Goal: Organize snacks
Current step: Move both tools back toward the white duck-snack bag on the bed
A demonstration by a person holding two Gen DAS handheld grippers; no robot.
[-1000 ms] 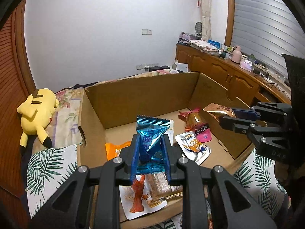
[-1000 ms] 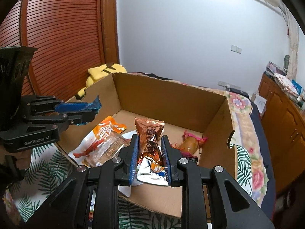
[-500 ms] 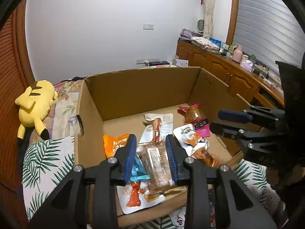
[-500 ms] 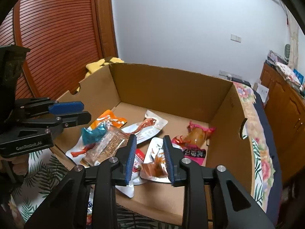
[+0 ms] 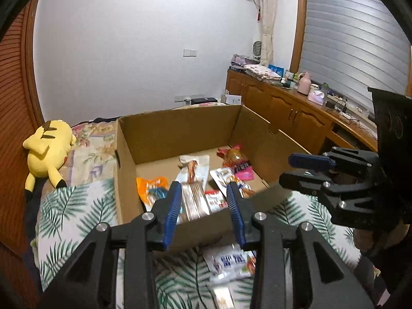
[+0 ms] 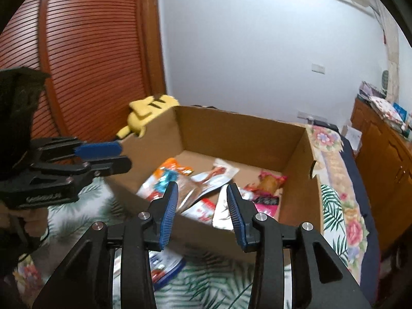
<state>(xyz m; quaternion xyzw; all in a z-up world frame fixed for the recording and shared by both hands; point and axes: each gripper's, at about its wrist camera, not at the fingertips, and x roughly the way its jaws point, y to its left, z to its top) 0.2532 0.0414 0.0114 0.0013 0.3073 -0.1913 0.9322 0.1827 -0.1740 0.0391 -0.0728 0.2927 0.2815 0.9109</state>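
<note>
An open cardboard box sits on a leaf-print bed cover and holds several snack packets: an orange one with a blue one on it, a white one with a red snack, and a pink-wrapped one. My left gripper is open and empty, above the box's near edge. My right gripper is open and empty, also at the near edge. More packets lie on the cover in front of the box.
A yellow plush toy lies on the bed left of the box. Wooden cabinets with clutter run along the right wall. A slatted wooden door stands at the left. The right gripper shows at the side in the left wrist view.
Both grippers opened and dropped the blue and copper packets into the box, then pulled back and up from it. The packets on the cover in front came into view.
</note>
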